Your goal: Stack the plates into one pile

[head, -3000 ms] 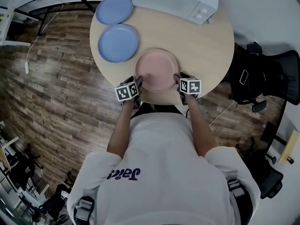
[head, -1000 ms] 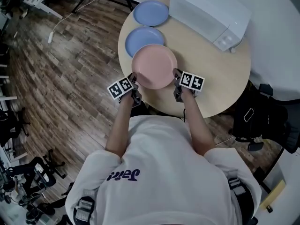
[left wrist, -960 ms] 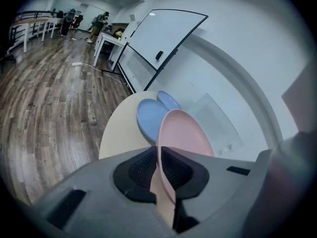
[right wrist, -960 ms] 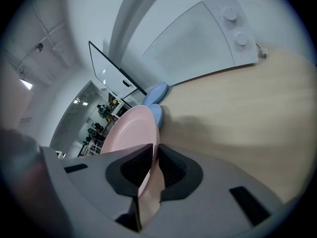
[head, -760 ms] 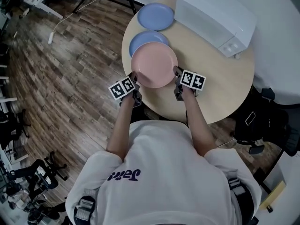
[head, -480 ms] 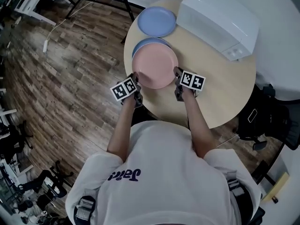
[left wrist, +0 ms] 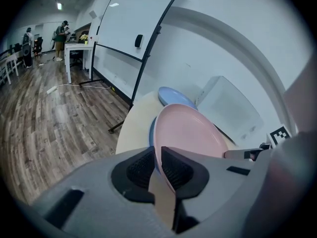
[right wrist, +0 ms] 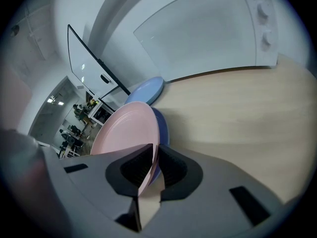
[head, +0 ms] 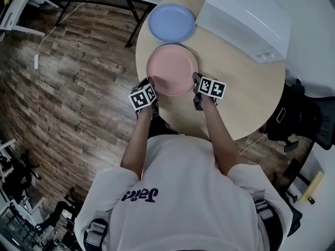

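The left hand-held gripper [head: 150, 82] and the right hand-held gripper [head: 197, 79] each have their jaws drawn narrow on opposite edges of one plate. In each gripper view the rim sits pinched between the ribbed pads.

Below both runs the round pale-wood worktop [head: 235, 98]. Ahead of the right hand-held gripper, at the far side, stands a white box-shaped appliance [head: 246, 14].

The pink round plate [head: 172, 69] spans the gap between our two hand-held grippers. It hangs right over a blue round plate [right wrist: 161, 125], whose edge peeks out just beyond the jaws. We cannot tell whether the two plates touch. A second blue round plate [head: 171, 22] lies farther ahead, apart from them, nearer the left hand-held gripper's side.

We judge the pink plate to be stiff and fairly light, with a smooth, glossy surface that could slip in the pads. It may also chip if dropped on its edge. The thin raised rim is the only place to hold it, and two grips opposite each other keep it level. We would set it down gently and squarely, since a smooth plate can slide off another one.
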